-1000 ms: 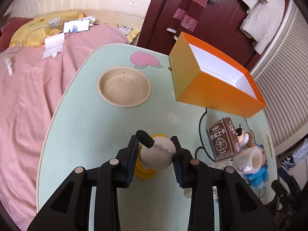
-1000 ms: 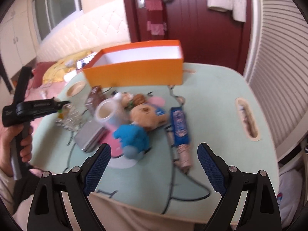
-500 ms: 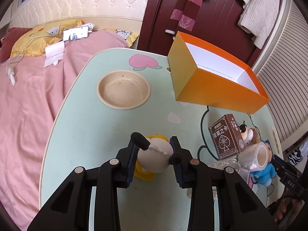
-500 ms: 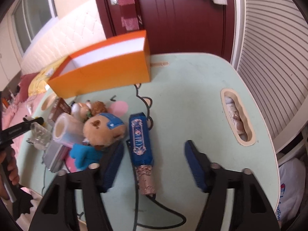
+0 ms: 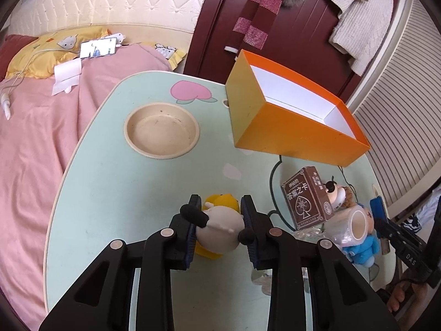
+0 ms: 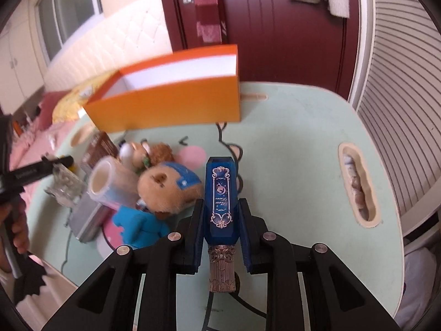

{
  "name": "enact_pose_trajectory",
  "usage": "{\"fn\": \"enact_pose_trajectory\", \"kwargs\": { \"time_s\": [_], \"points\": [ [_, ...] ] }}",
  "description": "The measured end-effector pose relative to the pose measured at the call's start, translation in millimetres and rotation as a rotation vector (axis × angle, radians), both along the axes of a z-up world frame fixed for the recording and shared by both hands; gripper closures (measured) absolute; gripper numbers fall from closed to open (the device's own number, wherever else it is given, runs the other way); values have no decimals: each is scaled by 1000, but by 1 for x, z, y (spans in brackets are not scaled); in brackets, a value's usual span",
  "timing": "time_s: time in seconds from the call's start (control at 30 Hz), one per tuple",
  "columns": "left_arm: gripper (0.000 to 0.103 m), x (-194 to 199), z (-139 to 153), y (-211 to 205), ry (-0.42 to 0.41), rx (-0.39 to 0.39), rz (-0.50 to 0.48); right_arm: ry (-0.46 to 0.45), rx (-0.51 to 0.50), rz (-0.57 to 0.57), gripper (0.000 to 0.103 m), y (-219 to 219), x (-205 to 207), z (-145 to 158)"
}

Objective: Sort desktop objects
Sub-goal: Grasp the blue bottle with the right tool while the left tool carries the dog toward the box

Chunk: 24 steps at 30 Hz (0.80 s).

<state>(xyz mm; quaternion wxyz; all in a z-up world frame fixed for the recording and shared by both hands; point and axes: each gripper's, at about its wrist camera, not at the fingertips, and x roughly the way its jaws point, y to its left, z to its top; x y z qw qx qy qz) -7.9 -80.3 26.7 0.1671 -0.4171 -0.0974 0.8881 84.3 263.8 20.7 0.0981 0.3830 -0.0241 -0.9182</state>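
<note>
- left gripper (image 5: 219, 227): fingers clamped on a cream-headed toy figure (image 5: 217, 231) with a yellow body, at or just above the mint surface (image 5: 110, 193); can't tell which.
- right gripper (image 6: 220, 220): fingers closed around a blue ornate bottle (image 6: 221, 204), near the plush bear (image 6: 168, 187) pile.
- orange box (image 5: 278, 132) stands open at the far side; no contents visible.
- step: looks like both picks are in hand.
- next: likely carry each over the box rim, clear the wall, then release.
</note>
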Motion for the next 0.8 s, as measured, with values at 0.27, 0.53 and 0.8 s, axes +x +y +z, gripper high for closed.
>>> {"fn": "enact_pose_trajectory", "kwargs": {
  "time_s": [0.27,0.53,0.8],
  "points": [
    [72,-5,30,-2,53,31,6,26,-104,14,81,8,-4,25],
    [72,-50,105,45,149,-36,-33,70,-119,52,81,-25,-66,65],
    [72,-110,90,114,54,-155,-77,17,-77,33,81,-62,-142,73]
  ]
}}
